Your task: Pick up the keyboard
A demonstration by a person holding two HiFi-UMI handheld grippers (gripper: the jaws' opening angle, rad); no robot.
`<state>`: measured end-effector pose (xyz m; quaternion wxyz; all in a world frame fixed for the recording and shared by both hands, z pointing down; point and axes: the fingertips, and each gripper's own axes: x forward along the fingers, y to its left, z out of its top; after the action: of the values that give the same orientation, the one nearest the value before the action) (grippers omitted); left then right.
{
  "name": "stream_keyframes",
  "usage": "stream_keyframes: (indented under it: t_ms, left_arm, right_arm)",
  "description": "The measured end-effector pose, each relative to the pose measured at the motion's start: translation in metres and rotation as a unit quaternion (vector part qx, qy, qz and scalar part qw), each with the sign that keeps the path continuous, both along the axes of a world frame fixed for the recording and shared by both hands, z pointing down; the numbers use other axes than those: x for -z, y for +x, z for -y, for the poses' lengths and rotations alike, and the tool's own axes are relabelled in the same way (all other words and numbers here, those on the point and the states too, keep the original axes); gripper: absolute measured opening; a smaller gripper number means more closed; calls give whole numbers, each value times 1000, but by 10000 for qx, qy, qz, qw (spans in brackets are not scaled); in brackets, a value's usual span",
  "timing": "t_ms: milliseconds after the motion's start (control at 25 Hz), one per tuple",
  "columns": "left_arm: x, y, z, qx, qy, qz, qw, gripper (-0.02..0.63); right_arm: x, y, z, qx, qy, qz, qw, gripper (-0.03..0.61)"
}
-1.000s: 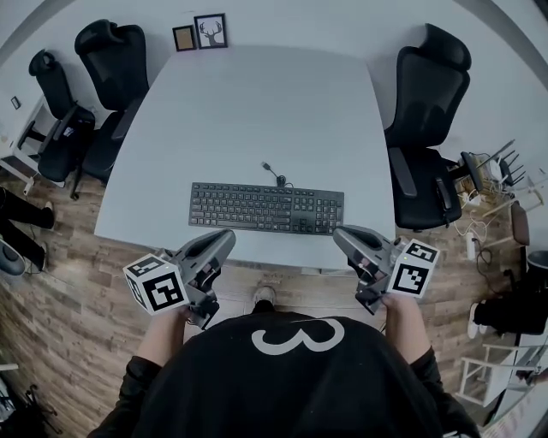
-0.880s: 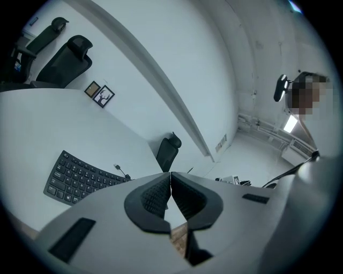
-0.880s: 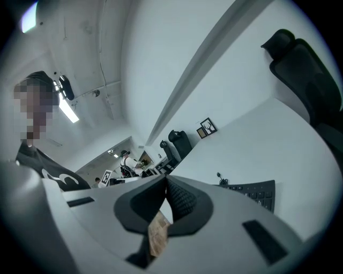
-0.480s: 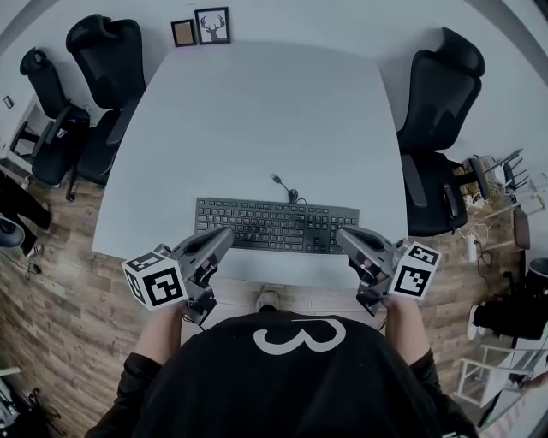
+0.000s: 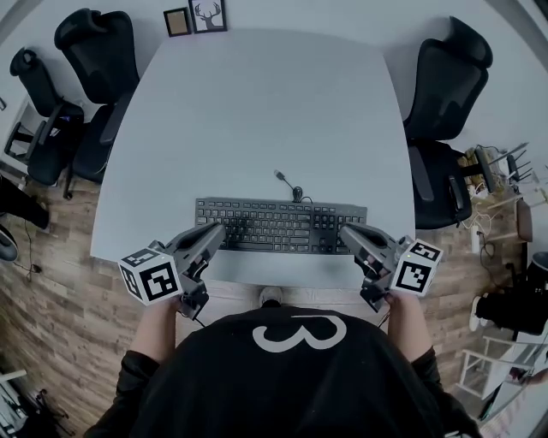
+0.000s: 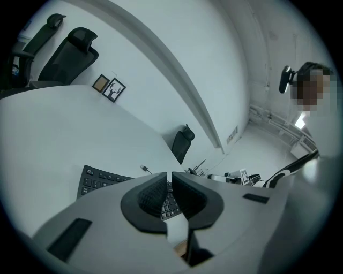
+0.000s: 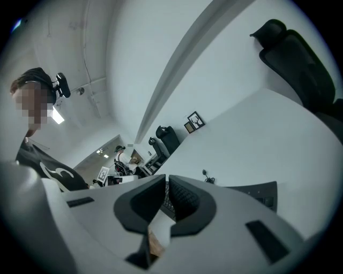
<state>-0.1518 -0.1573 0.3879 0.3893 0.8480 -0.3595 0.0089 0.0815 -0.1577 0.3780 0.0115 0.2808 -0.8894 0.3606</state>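
Observation:
A black keyboard (image 5: pixel 278 226) lies flat near the front edge of the white table (image 5: pixel 265 111), its cable curling off behind it. My left gripper (image 5: pixel 218 232) hovers at the keyboard's left front corner, jaws shut with nothing between them. My right gripper (image 5: pixel 347 233) hovers at the right front corner, also shut and empty. In the left gripper view the keyboard (image 6: pixel 96 181) shows past the closed left gripper (image 6: pixel 169 179). In the right gripper view the keyboard (image 7: pixel 257 193) lies beyond the closed right gripper (image 7: pixel 166 183).
Black office chairs stand at the left (image 5: pixel 90 51) and right (image 5: pixel 449 77) of the table. Two small framed pictures (image 5: pixel 193 17) lean at the table's far edge. Wooden floor (image 5: pixel 60 291) lies below; clutter (image 5: pixel 505 171) sits at the right.
Both grippers have moved forward and down toward the keyboard's front corners. The jaws stayed shut throughout.

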Motion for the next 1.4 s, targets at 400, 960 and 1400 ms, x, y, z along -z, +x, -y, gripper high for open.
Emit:
stream_keyframes:
  t_ms: [400, 960, 1400]
  left_arm:
    - [-22, -28, 25, 163, -294, 149, 9993, 144]
    - [-80, -62, 53, 291, -817, 1151, 9896, 276]
    - [-108, -76, 67, 210, -1129, 1247, 9855, 276]
  right_arm:
    - [-30, 27, 16, -351, -239, -607, 9973, 135]
    - [-83, 80, 37, -983, -865, -1500, 9800, 287]
    - [-133, 102, 41, -1068, -1497, -1748, 9673, 287]
